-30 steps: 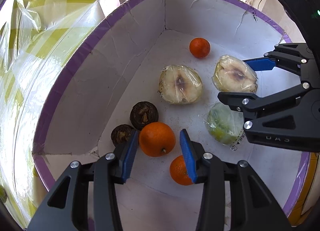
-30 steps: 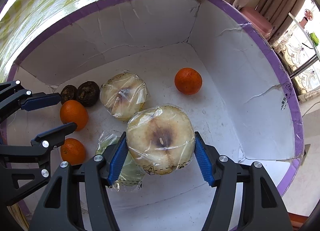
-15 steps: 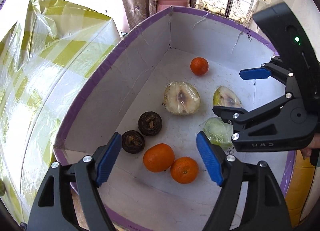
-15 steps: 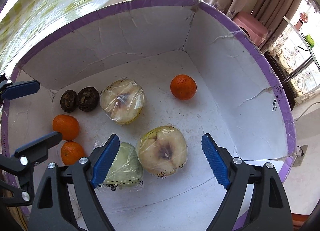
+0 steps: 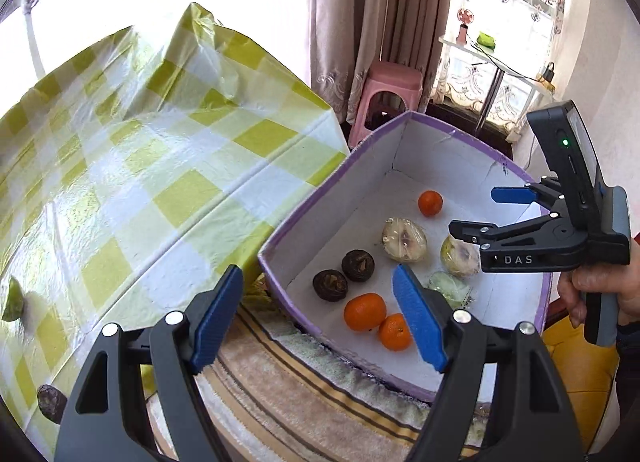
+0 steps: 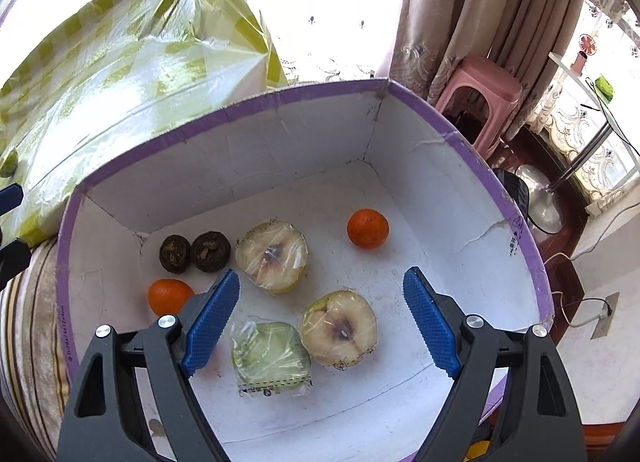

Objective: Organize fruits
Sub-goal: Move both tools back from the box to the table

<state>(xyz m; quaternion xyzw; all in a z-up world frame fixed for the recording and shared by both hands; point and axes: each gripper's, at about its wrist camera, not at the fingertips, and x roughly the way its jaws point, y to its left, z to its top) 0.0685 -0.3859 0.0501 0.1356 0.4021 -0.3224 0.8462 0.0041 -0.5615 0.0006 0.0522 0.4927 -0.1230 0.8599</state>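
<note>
Both claws, left claw (image 5: pixel 320 318) and right claw (image 6: pixel 322 322), gape apart, holding nothing. Round oranges (image 6: pixel 367 229), bumpy dark fruits (image 6: pixel 210 245) and shiny wrapped halves (image 6: pixel 339 327) sit in the purple-edged cardboard box (image 6: pixel 460 134), with bare white floor between.

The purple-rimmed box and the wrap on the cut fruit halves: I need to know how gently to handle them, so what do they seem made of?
The box looks like matte white cardboard: creased, cracked walls, purple-taped rim. The wrap on the cut fruit halves looks like thin glossy plastic film, wrinkled, with highlights.
</note>
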